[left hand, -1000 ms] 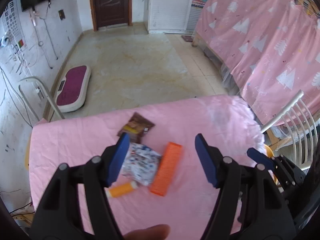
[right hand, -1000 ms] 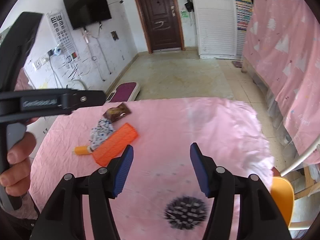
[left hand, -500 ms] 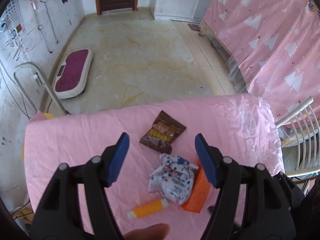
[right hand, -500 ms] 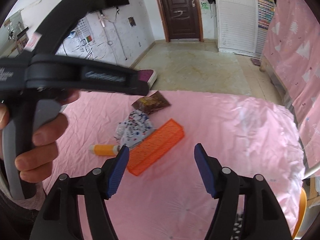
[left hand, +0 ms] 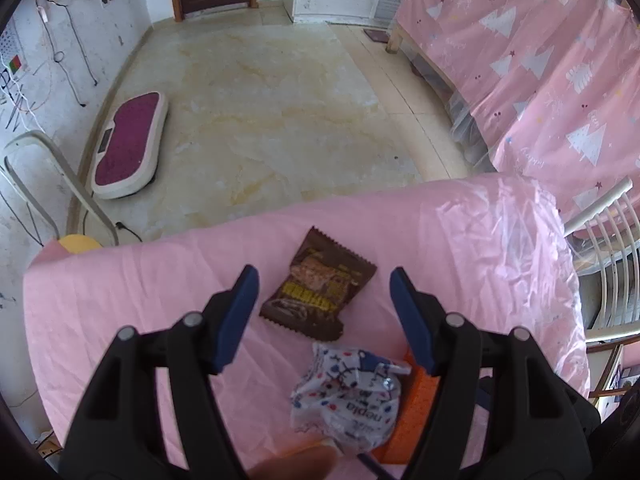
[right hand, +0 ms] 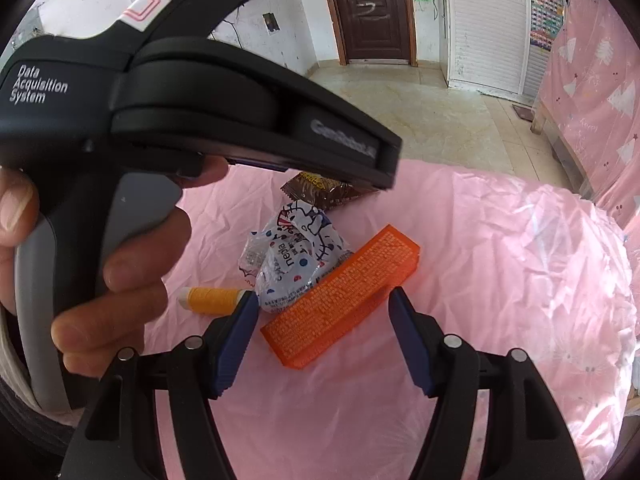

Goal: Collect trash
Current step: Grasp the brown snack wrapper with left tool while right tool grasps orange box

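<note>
while a crinkled brown snack wrapper (left hand: 318, 286) lies flat on the wrinkled pink tablecloth (left hand: 120, 300), the left gripper (left hand: 324, 280) hovers over it, jaws apart and empty. beside it sit a crumpled white printed wrapper (left hand: 348, 396) and a ribbed orange plastic box (right hand: 340, 300). only the right wrist view shows a small orange tube (right hand: 212, 300) and the right gripper (right hand: 322, 300), released, its jaws just widened, empty above the box.

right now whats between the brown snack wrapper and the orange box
The crumpled white tissue packet lies between the brown snack wrapper and the orange box, touching the box; clearest in the right wrist view.
</note>
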Motion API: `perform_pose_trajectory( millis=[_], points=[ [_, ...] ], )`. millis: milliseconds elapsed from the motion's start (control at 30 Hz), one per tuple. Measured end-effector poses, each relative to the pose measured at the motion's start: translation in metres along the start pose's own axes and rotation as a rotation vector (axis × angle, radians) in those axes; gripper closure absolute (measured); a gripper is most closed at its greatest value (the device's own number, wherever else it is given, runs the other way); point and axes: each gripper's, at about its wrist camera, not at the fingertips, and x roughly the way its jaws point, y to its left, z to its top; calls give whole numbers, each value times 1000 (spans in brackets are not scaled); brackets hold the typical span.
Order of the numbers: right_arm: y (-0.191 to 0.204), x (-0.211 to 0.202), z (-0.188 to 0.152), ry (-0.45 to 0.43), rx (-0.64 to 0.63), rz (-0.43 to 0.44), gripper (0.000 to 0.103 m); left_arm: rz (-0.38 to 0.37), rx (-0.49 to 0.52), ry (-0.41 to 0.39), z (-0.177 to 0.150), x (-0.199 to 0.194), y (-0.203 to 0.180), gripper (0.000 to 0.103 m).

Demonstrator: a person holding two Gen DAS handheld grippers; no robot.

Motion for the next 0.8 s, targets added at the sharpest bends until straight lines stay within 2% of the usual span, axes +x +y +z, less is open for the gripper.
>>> perform_pose_trajectory(
  millis=[100,367,600,667,800],
  points=[
    [1,8,2,10,4,-15,45,-3,3,12,1,7,1,42],
    [-3,19,5,20,27,-33,45,-24,14,15,1,12,5,64],
    [-4,17,2,34,9,-64,46,-35,20,14,-4,11,5,65],
    [-5,16,0,37,3,-73,49,-38,19,15,-5,10,5,65],
    [-10,12,-1,38,9,-88,68,-35,12,8,-8,6,2,66]
  ],
)
